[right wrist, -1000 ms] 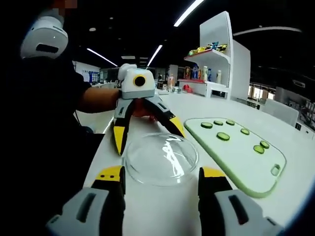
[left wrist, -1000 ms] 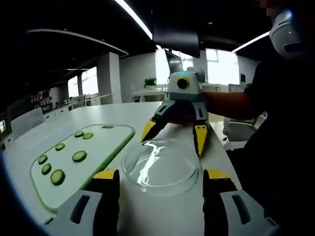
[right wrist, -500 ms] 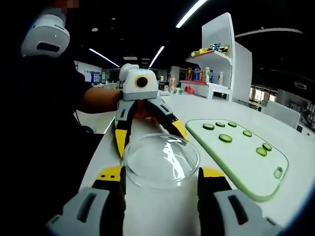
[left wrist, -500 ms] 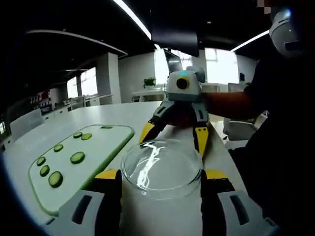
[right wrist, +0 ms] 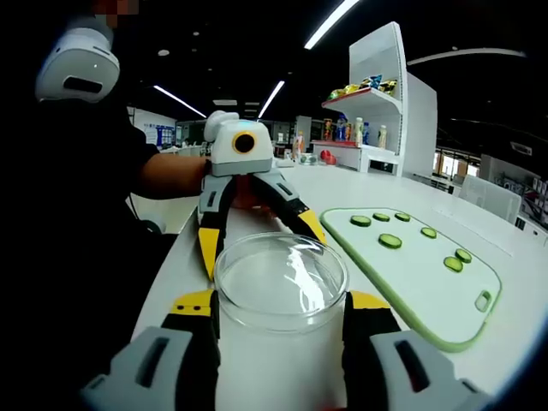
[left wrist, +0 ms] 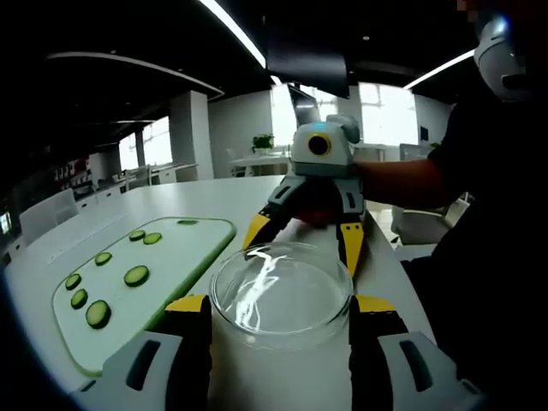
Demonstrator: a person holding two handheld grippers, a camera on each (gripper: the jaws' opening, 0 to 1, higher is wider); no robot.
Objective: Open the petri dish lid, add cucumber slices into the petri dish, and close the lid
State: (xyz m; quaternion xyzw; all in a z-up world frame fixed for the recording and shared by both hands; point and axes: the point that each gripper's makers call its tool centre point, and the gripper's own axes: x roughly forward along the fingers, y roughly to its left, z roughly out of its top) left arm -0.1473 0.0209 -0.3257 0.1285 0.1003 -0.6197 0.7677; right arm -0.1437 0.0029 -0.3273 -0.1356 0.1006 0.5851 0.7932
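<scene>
A clear glass petri dish [left wrist: 281, 291] with its lid on stands on the white table [left wrist: 214, 201], between my two grippers, which face each other. My left gripper [left wrist: 281, 308] has a yellow-tipped jaw on each side of the dish, right against the glass. My right gripper [right wrist: 281, 304] flanks the dish the same way from the opposite side, and in the left gripper view its jaws [left wrist: 304, 240] straddle the far rim. Whether any jaw presses on the glass is hidden. Several cucumber slices [left wrist: 137, 275] lie on a pale green cutting board [left wrist: 184, 244].
The cutting board [right wrist: 428, 291] lies beside the dish, reaching toward the table edge. A person in dark clothes stands at the other long side, arm [left wrist: 402, 181] behind the right gripper. A white shelf unit [right wrist: 377, 94] with bottles stands beyond the table.
The dish now looks taller and nearer in both views, its rim higher between the jaws. Both cameras shifted slightly. The jaw gaps look the same.
</scene>
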